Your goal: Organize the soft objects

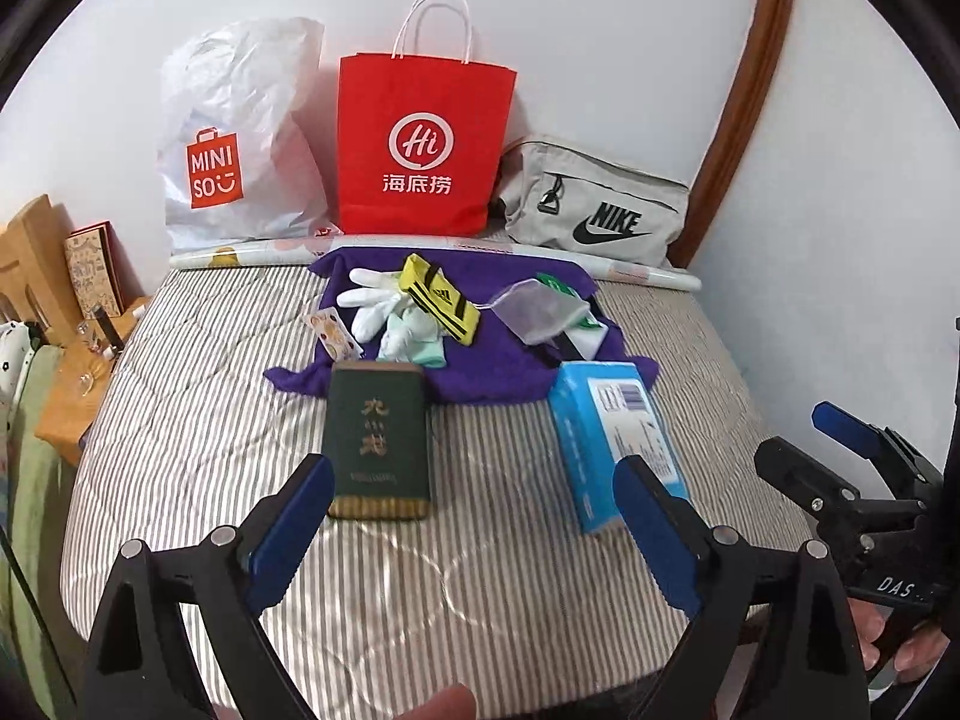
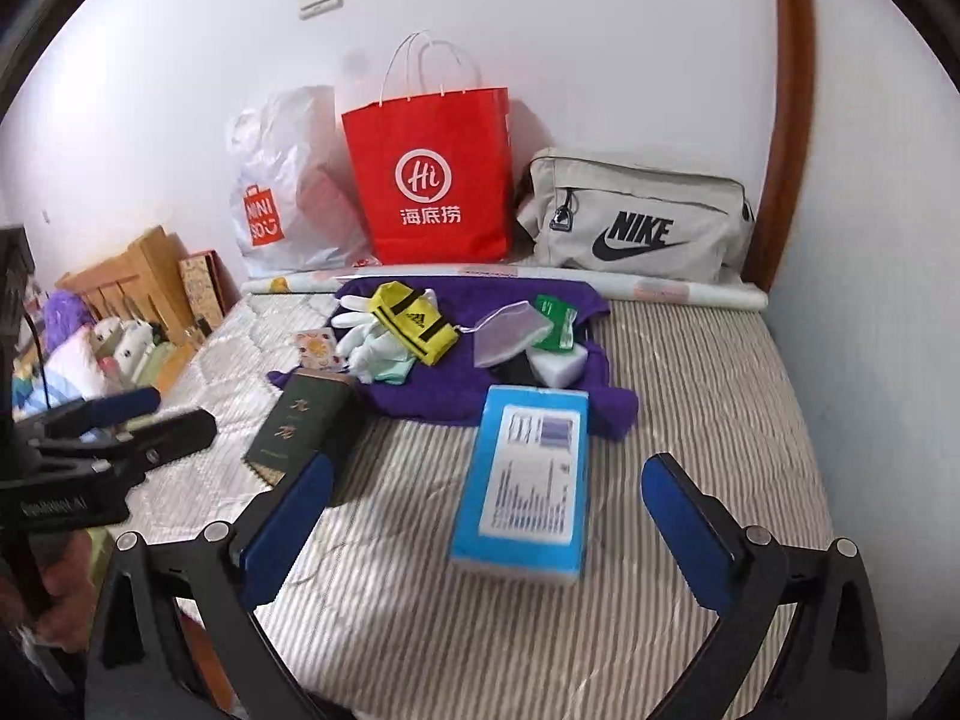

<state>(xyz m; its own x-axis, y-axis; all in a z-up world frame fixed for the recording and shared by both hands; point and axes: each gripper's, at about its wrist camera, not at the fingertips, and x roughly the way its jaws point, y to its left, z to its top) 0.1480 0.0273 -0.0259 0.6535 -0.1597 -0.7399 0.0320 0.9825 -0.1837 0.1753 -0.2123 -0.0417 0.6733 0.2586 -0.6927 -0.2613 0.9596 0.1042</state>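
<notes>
Both tongs hang released above the near edge of the bed (image 1: 198,372), with nothing between their blue pads. The left tongs (image 1: 474,516) frame the near end of a dark green box (image 1: 379,432); the right tongs (image 2: 486,516) frame a blue box (image 2: 528,480). Both boxes lie flat on the striped cover, near the bed's middle, the green one toward the left edge, the blue toward the right.

Just beyond them a purple cloth (image 1: 492,372) is spread toward the far edge. On it lie the soft things: white gloves (image 1: 375,303) and a mint piece on its left half, a yellow sock (image 1: 441,297) touching them, a mesh pouch (image 1: 537,312) on its right half with a green pack (image 2: 555,321) beneath. A patterned card (image 1: 336,333) sits at the cloth's left edge.

Along the far edge lies a paper roll (image 1: 252,255); behind it, against the wall, stand a white bag (image 1: 240,132), a red bag (image 1: 423,144) and a grey pouch (image 1: 594,204).
</notes>
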